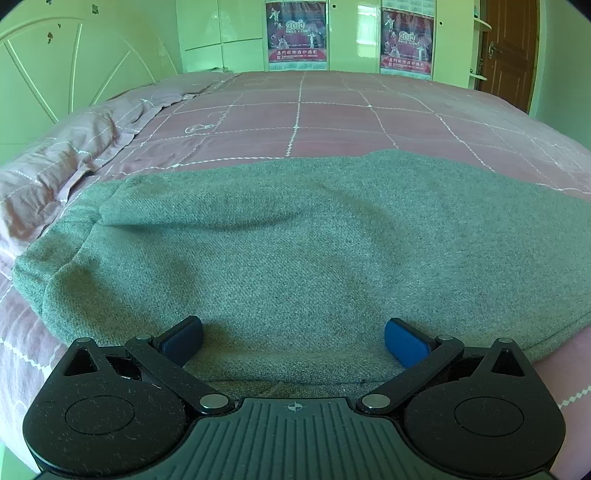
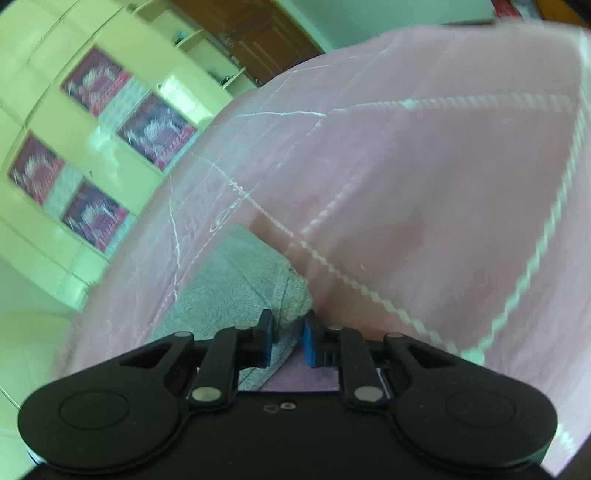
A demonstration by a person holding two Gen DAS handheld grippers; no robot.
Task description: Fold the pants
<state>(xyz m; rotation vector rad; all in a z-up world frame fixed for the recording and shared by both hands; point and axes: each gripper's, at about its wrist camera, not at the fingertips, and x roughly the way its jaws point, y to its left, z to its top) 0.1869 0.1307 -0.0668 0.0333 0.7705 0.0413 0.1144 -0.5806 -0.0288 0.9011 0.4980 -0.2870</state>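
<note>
Grey-green woolly pants point(image 1: 295, 236) lie spread on a pink checked bedsheet point(image 1: 332, 110), filling the middle of the left wrist view. My left gripper point(image 1: 293, 338) is open, its blue pads wide apart, resting over the near edge of the pants with fabric between the fingers. In the right wrist view, which is blurred and tilted, my right gripper point(image 2: 288, 339) is nearly closed and pinches an edge of the pants point(image 2: 236, 288), a fold of grey fabric standing between its blue pads.
A crumpled pink quilt point(image 1: 55, 158) lies at the left of the bed below a pale headboard point(image 1: 74, 66). Pale wardrobes with red posters point(image 1: 297, 33) stand beyond the bed. A brown door point(image 1: 511, 48) is at the far right.
</note>
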